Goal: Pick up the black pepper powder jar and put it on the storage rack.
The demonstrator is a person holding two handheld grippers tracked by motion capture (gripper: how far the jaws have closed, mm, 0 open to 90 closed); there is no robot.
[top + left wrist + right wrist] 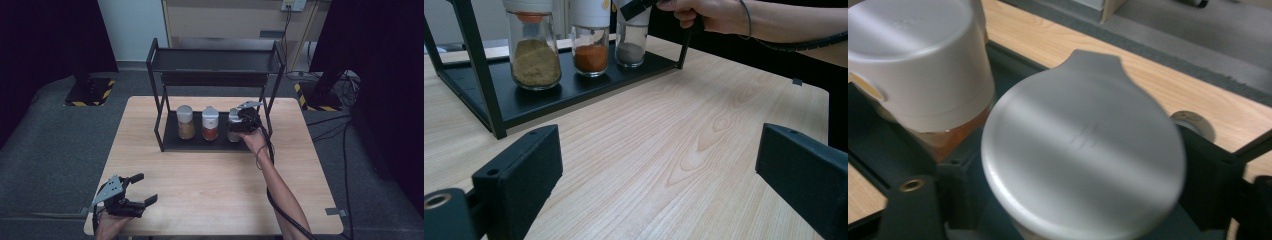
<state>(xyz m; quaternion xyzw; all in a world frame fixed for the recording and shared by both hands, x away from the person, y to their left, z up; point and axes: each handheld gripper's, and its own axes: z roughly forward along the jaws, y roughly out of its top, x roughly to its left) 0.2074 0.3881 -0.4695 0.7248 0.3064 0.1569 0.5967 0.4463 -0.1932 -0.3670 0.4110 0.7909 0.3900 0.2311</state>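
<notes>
A black two-tier rack stands at the back of the wooden table. Three white-capped jars line its lower shelf: tan powder, red powder and grey powder. My right gripper reaches over the grey jar from the right. In the right gripper view that jar's round lid sits between the two black jaws, which stand slightly off its sides, open. The red jar's cap is close on its left. My left gripper rests open near the table's front left corner, nothing between its jaws.
The rack's upper shelf hangs low over the jars, and its posts frame the lower shelf. A wooden cabinet stands behind the table. Hazard-striped stand bases and cables lie on the grey floor.
</notes>
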